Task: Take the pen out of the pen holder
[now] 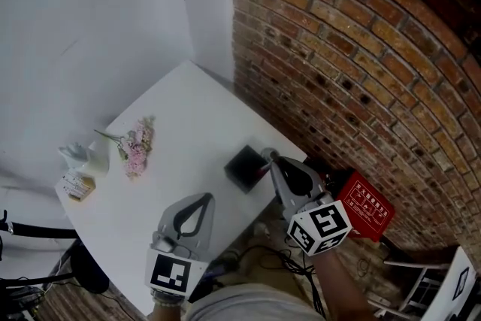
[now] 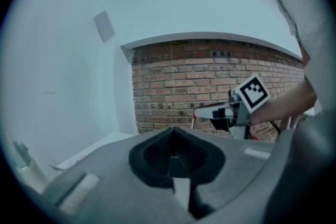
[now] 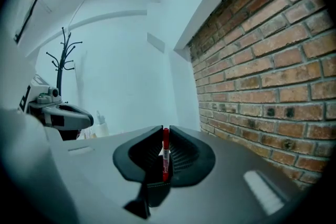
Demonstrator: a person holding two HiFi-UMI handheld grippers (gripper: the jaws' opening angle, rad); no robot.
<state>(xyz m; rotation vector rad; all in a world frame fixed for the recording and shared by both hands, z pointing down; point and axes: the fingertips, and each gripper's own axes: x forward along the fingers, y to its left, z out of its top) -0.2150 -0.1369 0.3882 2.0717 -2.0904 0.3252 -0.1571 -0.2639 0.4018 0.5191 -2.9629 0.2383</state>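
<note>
Brick wall point(image 3: 273, 60) behind; red pen point(image 3: 165, 152) pinched between right gripper point(image 3: 164, 130) fingers point(image 3: 182, 148).

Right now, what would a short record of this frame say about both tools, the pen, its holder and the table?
left tool: shut, empty
right tool: shut on the pen
pen: red, upright, lower end in the pen holder
pen holder: black, on the table, near the brick wall
table: white, pink flowers on its left part
task state: pen gripped, not yet out
</note>
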